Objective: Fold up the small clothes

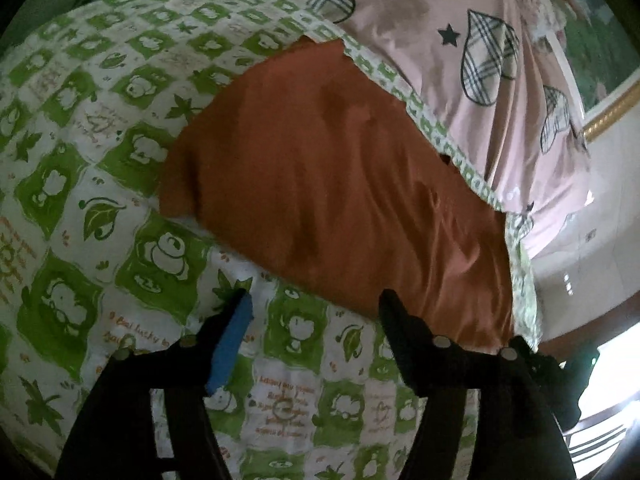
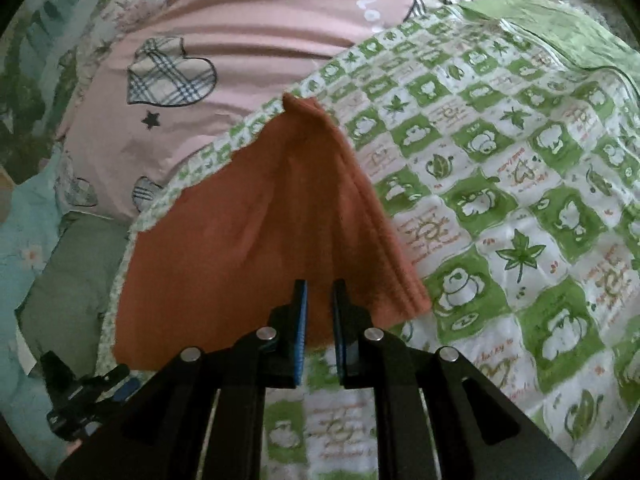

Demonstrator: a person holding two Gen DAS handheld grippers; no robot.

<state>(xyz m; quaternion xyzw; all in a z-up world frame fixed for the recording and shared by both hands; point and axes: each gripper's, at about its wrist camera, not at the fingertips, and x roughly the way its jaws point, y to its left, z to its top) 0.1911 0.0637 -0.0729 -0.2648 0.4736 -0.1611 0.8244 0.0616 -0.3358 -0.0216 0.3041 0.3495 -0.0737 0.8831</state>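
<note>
An orange cloth [image 1: 328, 184] lies folded flat on a green-and-white patterned quilt [image 1: 80, 160]. My left gripper [image 1: 314, 304] is open just above the quilt, at the cloth's near edge, holding nothing. In the right wrist view the orange cloth [image 2: 248, 240] shows a thick layered fold along its right side. My right gripper [image 2: 320, 304] hovers at the cloth's near edge with its jaws a narrow gap apart and nothing between them. The left gripper [image 2: 80, 396] shows at the lower left of that view.
The quilt [image 2: 500, 200] covers the bed. Beyond it lies a pink sheet with plaid hearts and stars [image 1: 460, 40], which also shows in the right wrist view [image 2: 200, 60]. A grey-green pillow [image 2: 68, 280] sits at the left. A gold-edged frame [image 1: 612, 108] is at the right.
</note>
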